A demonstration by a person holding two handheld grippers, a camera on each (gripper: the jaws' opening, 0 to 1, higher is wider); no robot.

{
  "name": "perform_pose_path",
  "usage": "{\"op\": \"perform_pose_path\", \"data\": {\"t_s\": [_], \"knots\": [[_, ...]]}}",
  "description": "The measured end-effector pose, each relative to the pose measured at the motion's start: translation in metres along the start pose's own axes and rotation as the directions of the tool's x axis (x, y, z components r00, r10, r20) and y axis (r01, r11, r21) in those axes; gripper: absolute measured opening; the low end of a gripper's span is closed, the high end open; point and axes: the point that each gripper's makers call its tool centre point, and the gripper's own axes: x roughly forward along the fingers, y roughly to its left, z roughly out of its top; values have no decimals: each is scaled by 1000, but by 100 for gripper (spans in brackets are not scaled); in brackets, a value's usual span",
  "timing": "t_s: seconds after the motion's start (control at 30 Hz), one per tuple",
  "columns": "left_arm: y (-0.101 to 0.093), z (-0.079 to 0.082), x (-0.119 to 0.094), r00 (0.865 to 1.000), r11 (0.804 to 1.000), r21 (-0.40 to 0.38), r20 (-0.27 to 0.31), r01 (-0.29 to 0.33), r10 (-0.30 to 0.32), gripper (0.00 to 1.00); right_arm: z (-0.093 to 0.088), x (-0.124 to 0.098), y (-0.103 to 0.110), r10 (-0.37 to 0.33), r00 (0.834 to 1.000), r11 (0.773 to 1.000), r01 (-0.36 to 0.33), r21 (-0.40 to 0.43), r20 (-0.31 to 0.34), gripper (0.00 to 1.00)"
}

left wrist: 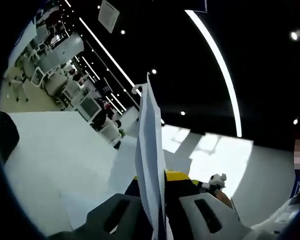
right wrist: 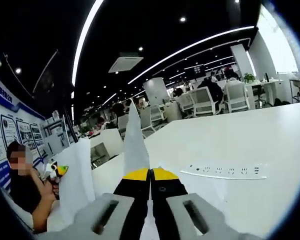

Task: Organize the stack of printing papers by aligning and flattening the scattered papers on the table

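A stack of white printing papers [left wrist: 149,145] stands on edge between the jaws of my left gripper [left wrist: 157,181], which is shut on it. The sheets rise well above the yellow-tipped jaws. In the right gripper view, my right gripper [right wrist: 150,173] is shut on a narrow upright strip of the papers [right wrist: 134,137]. Another white sheet [right wrist: 78,180] curls up at the left of that view. More white sheets [left wrist: 90,197] lie low beside the left jaw, over the white table [left wrist: 55,150].
A long white power strip [right wrist: 225,171] lies on the white table [right wrist: 250,135] to the right of my right gripper. A person [right wrist: 27,192] sits at the far left. Office chairs [right wrist: 205,100] and desks stand beyond the table.
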Motion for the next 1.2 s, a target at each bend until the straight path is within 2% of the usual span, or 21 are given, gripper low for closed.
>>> {"op": "perform_pose_path", "data": {"t_s": [0.33, 0.43, 0.77, 1.2], "knots": [[3, -2, 0, 1000, 1000, 3, -4, -12, 12, 6, 24, -17, 5, 10, 996, 1000, -10, 6, 87, 0], [3, -1, 0, 1000, 1000, 4, -1, -12, 12, 6, 33, -23, 11, 31, 992, 999, -33, 14, 123, 0], [4, 0, 1, 1000, 1000, 10, -3, -13, 13, 6, 44, -35, 13, 21, 985, 1000, -23, 11, 173, 0], [1, 0, 1, 1000, 1000, 13, -2, -4, 4, 6, 56, -45, 18, 52, 972, 998, -61, 33, 228, 0]]}}
